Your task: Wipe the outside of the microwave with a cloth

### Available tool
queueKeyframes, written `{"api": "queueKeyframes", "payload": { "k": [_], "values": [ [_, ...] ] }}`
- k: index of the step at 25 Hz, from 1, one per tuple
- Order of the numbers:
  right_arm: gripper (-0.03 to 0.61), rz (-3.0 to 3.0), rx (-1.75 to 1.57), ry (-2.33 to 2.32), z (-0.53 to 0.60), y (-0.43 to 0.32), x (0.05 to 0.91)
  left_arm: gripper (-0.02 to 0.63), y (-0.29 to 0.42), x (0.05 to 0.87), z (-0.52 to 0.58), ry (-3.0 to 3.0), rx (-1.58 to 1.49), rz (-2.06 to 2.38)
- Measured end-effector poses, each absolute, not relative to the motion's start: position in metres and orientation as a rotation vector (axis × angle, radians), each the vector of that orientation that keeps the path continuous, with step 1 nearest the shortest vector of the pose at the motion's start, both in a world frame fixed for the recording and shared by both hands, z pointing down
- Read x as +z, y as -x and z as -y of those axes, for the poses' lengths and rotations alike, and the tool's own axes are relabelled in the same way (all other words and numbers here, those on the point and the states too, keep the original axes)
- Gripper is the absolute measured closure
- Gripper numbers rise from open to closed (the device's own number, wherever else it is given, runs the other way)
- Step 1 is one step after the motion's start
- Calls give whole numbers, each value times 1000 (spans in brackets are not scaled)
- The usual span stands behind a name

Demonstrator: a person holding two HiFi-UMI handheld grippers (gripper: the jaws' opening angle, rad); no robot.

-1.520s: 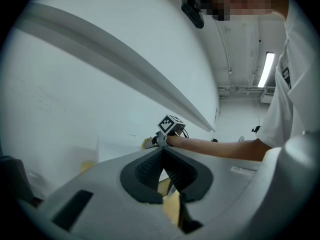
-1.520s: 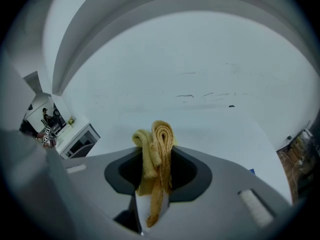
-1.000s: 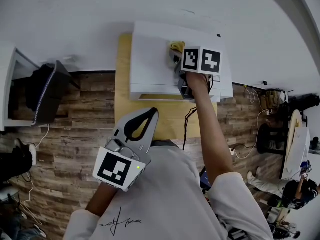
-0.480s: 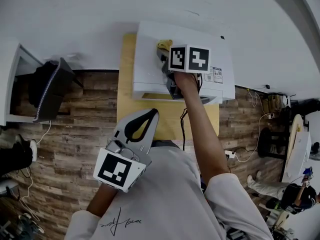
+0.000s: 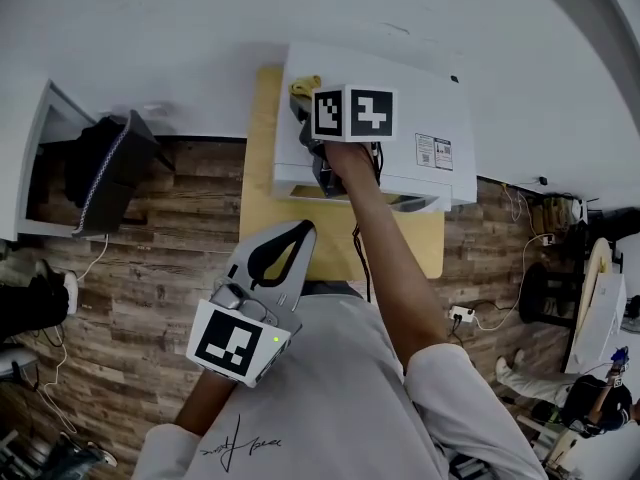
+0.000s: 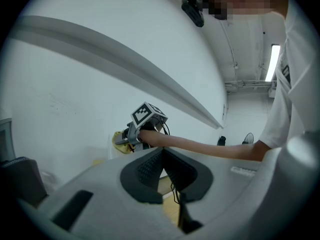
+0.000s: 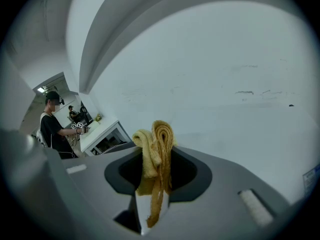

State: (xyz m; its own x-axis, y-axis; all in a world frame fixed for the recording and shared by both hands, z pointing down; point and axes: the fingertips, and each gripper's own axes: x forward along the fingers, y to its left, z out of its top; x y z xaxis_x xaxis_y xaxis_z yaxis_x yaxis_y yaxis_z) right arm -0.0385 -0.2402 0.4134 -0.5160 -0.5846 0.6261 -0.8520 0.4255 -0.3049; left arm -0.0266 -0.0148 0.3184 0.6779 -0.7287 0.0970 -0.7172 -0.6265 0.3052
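Observation:
The white microwave (image 5: 420, 108) stands on a wooden table (image 5: 268, 218) against the wall. My right gripper (image 5: 303, 103) reaches over the microwave's top near its back left corner, shut on a bunched yellow cloth (image 5: 304, 85). In the right gripper view the cloth (image 7: 156, 144) stands folded between the jaws of that gripper (image 7: 155, 184). My left gripper (image 5: 303, 228) hangs low in front of the table, well short of the microwave, shut with nothing in it. The left gripper view has those jaws (image 6: 162, 153) pressed together, with the right gripper (image 6: 131, 138) and the cloth (image 6: 119, 137) beyond them.
A dark bag (image 5: 100, 168) sits in a white unit at the left. A black cable (image 5: 365, 258) hangs off the table's front edge. Wooden floor lies around the table. A person (image 7: 52, 129) stands by a white table far off in the right gripper view.
My right gripper has slid left across the microwave's top with the cloth in it. The left gripper has stayed where it was.

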Motion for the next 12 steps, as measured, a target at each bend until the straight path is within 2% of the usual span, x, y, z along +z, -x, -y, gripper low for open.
{"api": "queueKeyframes", "payload": {
  "k": [7,12],
  "values": [
    [454,2408,894,-988,220,78,405,626,30,320,13,-2580,-15,1148],
    [453,2513,1016,-935,208,60,384,626,25,324,11,-2586,11,1116]
  ]
}}
